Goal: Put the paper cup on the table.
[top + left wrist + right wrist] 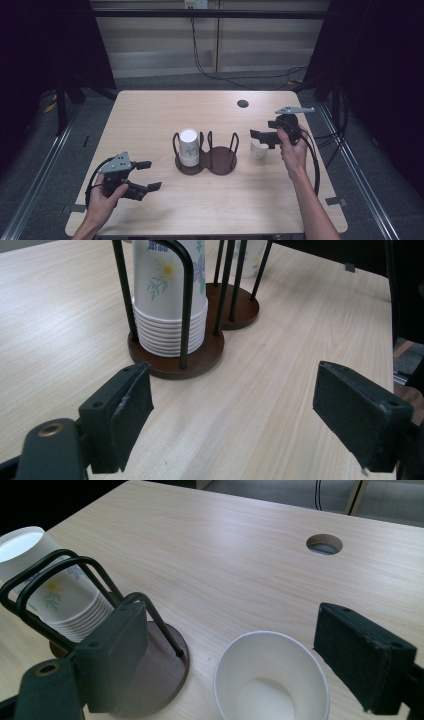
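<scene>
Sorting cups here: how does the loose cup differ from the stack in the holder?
The loose cup stands mouth-up on the table; the stack sits mouth-down. The loose cup is single and outside the holder; the stack is many nested cups within its bars. Both are white paper.

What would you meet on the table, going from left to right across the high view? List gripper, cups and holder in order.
Left gripper → stack of cups in the holder's left ring → empty right ring of the cup holder → single cup → right gripper above that cup.
</scene>
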The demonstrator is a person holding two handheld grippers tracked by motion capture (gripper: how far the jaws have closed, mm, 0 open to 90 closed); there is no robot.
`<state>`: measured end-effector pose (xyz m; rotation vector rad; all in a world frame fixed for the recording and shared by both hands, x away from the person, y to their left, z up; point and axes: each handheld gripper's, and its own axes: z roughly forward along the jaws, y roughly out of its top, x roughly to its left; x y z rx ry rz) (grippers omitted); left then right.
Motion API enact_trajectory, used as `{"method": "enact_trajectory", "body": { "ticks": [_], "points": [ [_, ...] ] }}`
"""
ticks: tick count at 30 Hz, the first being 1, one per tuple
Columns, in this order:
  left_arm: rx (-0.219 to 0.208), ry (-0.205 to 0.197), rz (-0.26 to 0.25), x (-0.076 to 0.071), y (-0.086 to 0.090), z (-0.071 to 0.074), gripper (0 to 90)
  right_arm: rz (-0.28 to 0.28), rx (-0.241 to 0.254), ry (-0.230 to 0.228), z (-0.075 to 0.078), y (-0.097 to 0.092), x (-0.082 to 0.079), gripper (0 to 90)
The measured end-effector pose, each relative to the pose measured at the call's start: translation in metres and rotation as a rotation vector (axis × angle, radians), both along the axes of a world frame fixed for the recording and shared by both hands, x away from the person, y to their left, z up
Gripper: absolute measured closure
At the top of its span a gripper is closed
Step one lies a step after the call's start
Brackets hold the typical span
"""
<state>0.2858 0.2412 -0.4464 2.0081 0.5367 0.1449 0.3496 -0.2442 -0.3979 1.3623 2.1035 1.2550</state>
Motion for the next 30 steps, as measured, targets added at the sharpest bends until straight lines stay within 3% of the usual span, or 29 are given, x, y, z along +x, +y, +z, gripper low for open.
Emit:
{"method": "enact_trajectory", "body": {
  "ticks": [5,9,13,18,27,30],
  "points": [
    [-0.002,0.011,-0.001,0.000,-0.002,-0.001,15.9,-0.018,0.011,-0.022,-0.005,-0.004,-0.013,13.6],
    [-0.006,0.011,0.007,-0.002,-0.001,0.000,16.0,-0.026,0.034,-0.090,-0.006,-0.001,-0.029,13.6],
    [-0.007,0.012,0.015,-0.002,0.001,0.000,16.1,-0.025,0.032,-0.107,-0.010,0.004,-0.043,13.5],
    [-0.026,0.027,0.017,-0.004,0.001,-0.001,16.1,-0.044,0.029,-0.160,-0.017,0.008,-0.060,13.5],
    [-0.023,0.038,0.021,-0.006,-0.002,-0.003,16.1,-0.030,0.057,-0.165,-0.035,0.018,-0.086,13.8],
    [-0.031,0.048,0.022,-0.008,-0.002,-0.004,16.1,-0.014,0.086,-0.152,-0.042,0.021,-0.094,13.8]
  ]
}}
